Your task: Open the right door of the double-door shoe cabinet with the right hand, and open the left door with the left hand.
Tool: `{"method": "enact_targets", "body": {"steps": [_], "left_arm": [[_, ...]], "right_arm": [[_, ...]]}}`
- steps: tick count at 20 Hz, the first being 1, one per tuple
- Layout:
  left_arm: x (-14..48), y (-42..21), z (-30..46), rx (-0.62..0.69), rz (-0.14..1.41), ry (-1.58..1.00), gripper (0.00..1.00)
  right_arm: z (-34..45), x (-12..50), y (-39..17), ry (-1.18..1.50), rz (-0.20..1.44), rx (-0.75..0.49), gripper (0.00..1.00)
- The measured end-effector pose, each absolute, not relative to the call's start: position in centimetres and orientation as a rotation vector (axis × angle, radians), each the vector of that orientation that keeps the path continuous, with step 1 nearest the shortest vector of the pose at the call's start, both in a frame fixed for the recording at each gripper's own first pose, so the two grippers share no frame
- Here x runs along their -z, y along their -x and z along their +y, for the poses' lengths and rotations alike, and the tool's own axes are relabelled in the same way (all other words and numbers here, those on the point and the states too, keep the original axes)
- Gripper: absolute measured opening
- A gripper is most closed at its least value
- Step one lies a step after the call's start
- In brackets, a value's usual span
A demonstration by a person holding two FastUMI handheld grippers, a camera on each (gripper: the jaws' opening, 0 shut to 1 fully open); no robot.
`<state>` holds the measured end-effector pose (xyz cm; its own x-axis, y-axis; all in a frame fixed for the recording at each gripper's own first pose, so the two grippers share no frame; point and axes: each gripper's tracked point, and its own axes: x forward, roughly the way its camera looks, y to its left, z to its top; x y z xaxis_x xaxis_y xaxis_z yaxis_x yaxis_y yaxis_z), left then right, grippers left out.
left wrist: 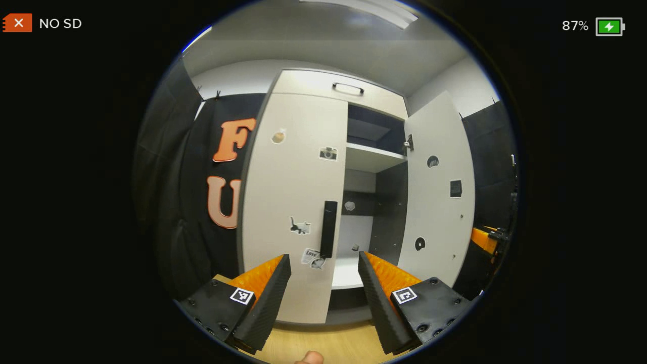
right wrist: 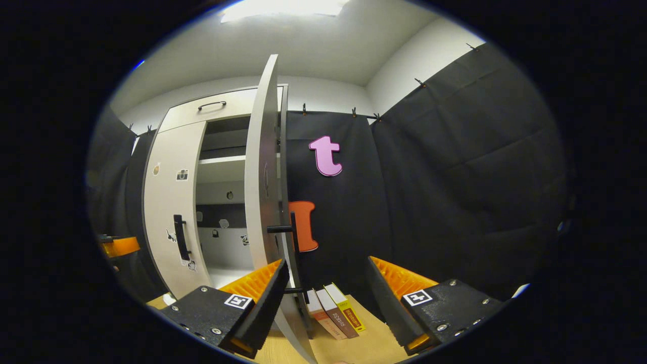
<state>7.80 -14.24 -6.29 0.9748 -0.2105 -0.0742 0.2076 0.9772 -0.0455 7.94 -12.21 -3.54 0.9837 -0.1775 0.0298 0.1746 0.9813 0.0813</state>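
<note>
White right door [right wrist: 262, 172] open, left door [left wrist: 290, 202] closed

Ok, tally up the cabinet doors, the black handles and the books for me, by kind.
Cabinet doors: 2 (left door, right door)
Black handles: 3 (left door handle, right door handle, top panel handle)
Books: 3
Total: 8

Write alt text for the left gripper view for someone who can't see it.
The left gripper, its fingers spread open, faces the black vertical handle of the closed, stickered left white cabinet door. The right white cabinet door is swung open, showing a pale shelf.
</note>
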Motion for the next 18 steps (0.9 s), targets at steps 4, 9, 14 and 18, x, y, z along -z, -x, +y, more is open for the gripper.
{"method": "enact_targets", "body": {"steps": [4,9,14,18], "left_arm": [[7.8,-13.0,-15.8,0.204,0.101,0.006,0.82],[7.4,-17.6,-16.2,0.179,0.046,-0.024,0.82],[7.8,-21.3,-15.9,0.129,0.042,-0.067,0.81],[9.4,-22.9,-16.2,0.121,0.073,-0.083,0.81]], "right_arm": [[-12.5,3.9,-8.0,-0.082,-0.052,0.173,0.93],[-12.8,3.9,-8.0,-0.06,-0.084,0.177,0.93],[-12.2,4.1,-8.3,-0.071,-0.098,0.154,0.93],[-11.8,3.9,-8.1,-0.071,-0.123,0.141,0.93]]}}
